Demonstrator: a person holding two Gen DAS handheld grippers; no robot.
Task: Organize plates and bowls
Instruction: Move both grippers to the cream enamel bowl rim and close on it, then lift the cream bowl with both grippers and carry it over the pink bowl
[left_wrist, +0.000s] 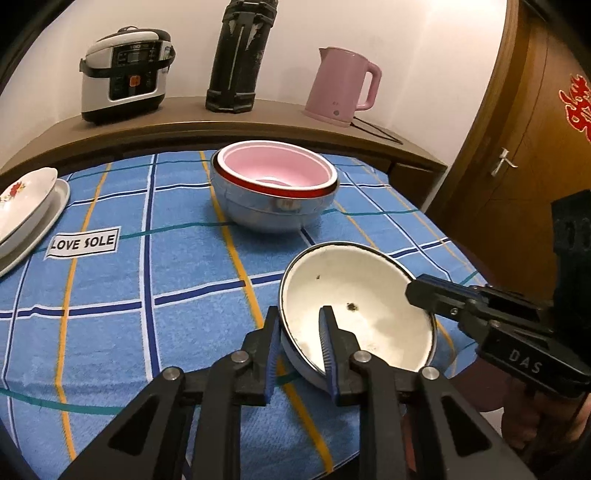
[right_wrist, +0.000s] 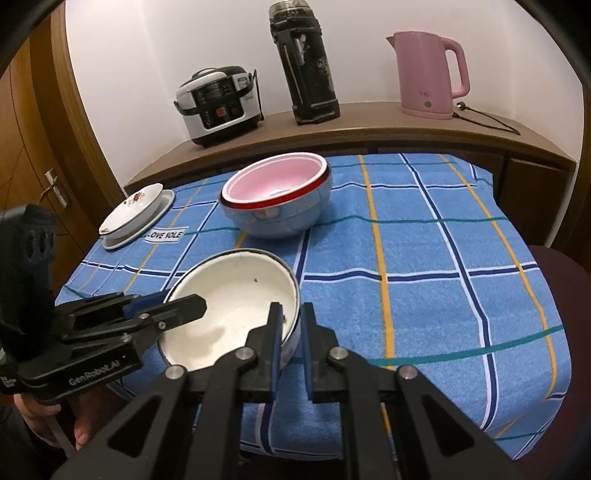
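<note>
The round white enamel bowl with a dark rim sits tilted on the blue checked tablecloth, its mouth facing up and toward the left gripper, which is clamped on its near-left rim. The right gripper is clamped on the opposite rim. Behind it stands a pink bowl nested in a shiny steel bowl; stacked white plates lie far left.
</note>
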